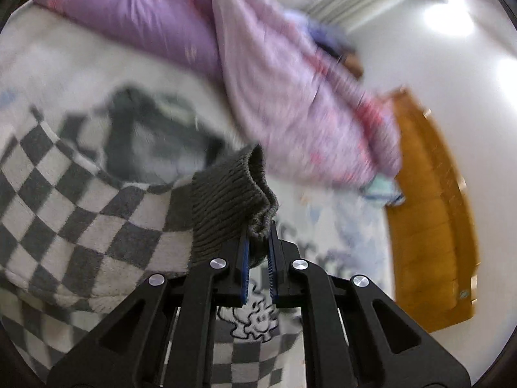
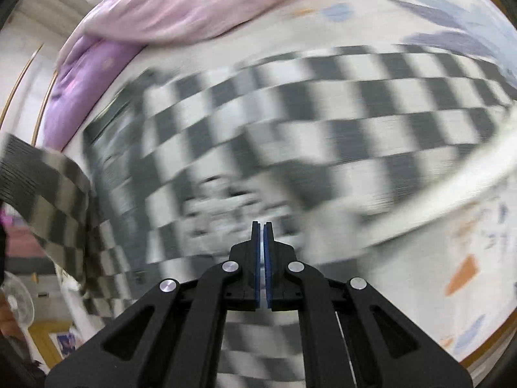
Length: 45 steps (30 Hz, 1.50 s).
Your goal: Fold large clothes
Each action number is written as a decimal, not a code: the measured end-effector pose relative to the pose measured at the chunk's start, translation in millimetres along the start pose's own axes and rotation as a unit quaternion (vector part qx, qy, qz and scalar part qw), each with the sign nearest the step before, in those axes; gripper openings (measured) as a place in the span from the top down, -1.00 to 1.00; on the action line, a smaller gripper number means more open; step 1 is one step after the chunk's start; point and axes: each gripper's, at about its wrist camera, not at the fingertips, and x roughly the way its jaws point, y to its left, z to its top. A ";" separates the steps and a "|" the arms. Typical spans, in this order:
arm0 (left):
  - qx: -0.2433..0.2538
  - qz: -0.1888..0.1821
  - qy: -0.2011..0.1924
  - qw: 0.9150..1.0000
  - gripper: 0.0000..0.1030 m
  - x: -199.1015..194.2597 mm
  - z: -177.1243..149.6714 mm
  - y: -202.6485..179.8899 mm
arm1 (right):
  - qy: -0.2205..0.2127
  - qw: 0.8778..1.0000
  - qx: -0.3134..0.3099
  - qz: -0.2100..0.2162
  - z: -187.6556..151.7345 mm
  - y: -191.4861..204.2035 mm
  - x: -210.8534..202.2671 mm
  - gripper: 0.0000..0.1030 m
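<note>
A: The left gripper [image 1: 258,242] is clenched on the ribbed grey knit cuff [image 1: 229,200] at lower centre; the black-and-white checkered knit sweater [image 2: 323,135] lies across the patterned white bedsheet [image 2: 452,258].

B: Right gripper [image 2: 261,236] is pressed closed, holding nothing. Carry that cuff over smoothly, keeping tension.

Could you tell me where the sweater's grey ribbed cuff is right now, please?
In the left wrist view, the grey ribbed cuff sits at centre, pinched in the left gripper, with the checkered sweater to its left and the purple duvet behind.
</note>
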 end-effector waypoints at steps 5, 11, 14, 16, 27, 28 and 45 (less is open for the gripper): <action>0.042 0.081 0.083 0.992 0.82 94.5 -50.3 2.1 | -0.015 0.998 0.056 -0.010 10.6 -77.3 -10.4 0.90; 0.058 0.130 0.134 0.981 0.67 133.8 -80.8 3.8 | -0.039 0.992 0.121 0.005 17.4 -140.2 -20.8 0.90; 0.064 0.102 0.117 0.986 0.38 129.5 -83.8 -19.8 | -0.057 0.986 0.155 0.006 25.9 -167.6 -29.2 0.89; 0.101 0.090 0.121 0.983 0.34 141.1 -89.0 -44.6 | -0.072 0.980 0.183 0.009 35.0 -190.9 -37.5 0.87; 0.134 0.112 0.221 0.959 0.35 244.1 -109.5 -68.2 | -0.134 0.931 0.340 0.017 88.7 -285.0 -41.2 0.25; 0.125 0.107 0.225 0.960 0.32 246.6 -108.2 -63.0 | -0.135 0.926 0.352 0.015 93.9 -291.8 -36.9 0.25; 0.029 0.002 0.204 0.979 0.74 228.1 -95.5 -28.8 | -0.224 0.930 0.292 0.013 110.1 -271.6 -71.5 0.83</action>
